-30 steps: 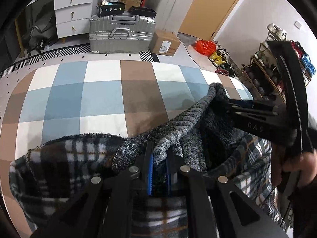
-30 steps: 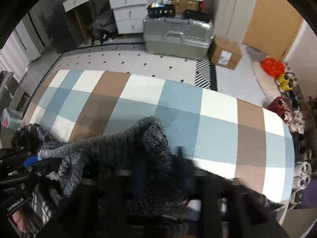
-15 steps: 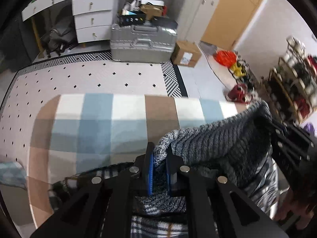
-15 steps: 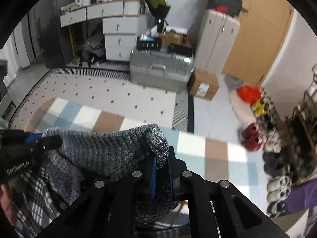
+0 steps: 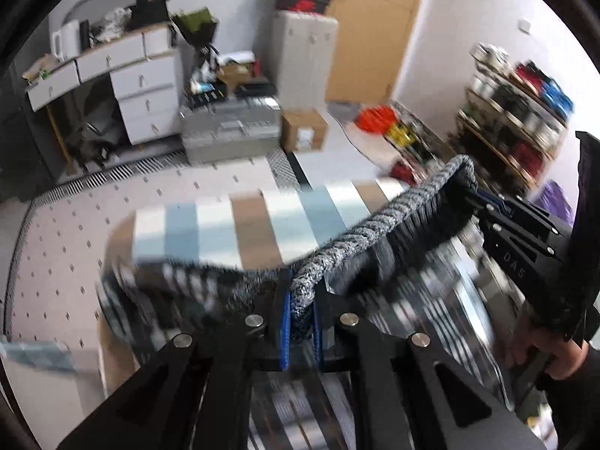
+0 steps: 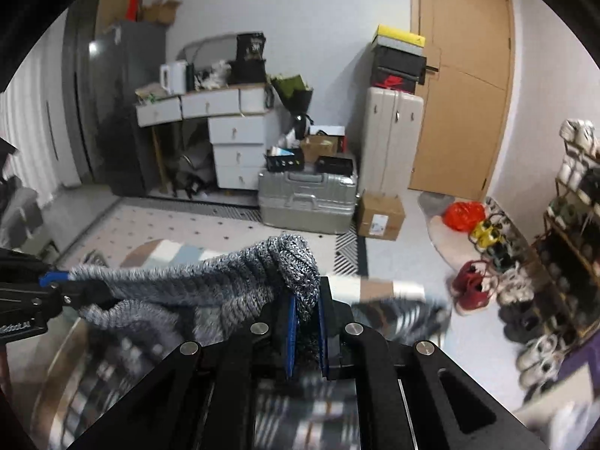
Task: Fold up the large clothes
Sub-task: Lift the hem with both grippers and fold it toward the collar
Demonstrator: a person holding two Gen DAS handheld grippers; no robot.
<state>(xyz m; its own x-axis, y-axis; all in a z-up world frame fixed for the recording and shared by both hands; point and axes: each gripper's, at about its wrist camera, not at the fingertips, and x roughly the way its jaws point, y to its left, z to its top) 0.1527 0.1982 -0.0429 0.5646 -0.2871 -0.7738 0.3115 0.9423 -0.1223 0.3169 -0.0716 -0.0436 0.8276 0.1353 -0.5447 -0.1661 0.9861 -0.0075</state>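
A large plaid garment with a grey knitted collar (image 5: 378, 221) hangs stretched between my two grippers, lifted off the checked blue, brown and white table (image 5: 255, 221). My left gripper (image 5: 300, 300) is shut on one end of the knitted collar. My right gripper (image 6: 305, 309) is shut on the other end of the collar (image 6: 210, 277). In the left wrist view the right gripper (image 5: 483, 202) shows at the right, held by a hand (image 5: 562, 352). The plaid body (image 5: 450, 292) hangs blurred below the collar. In the right wrist view the left gripper (image 6: 56, 281) holds the collar at the left.
Beyond the table lie a dotted rug (image 6: 195, 225), a silver suitcase (image 6: 307, 202), a cardboard box (image 6: 380, 215) and white drawers (image 6: 236, 150). A shoe rack (image 6: 562, 247) and shoes line the right wall. A wooden door (image 6: 461, 86) stands behind.
Both grippers have risen and tilted up, lifting the garment off the table. The collar is now pulled taut between them, and the table has dropped low in both views.
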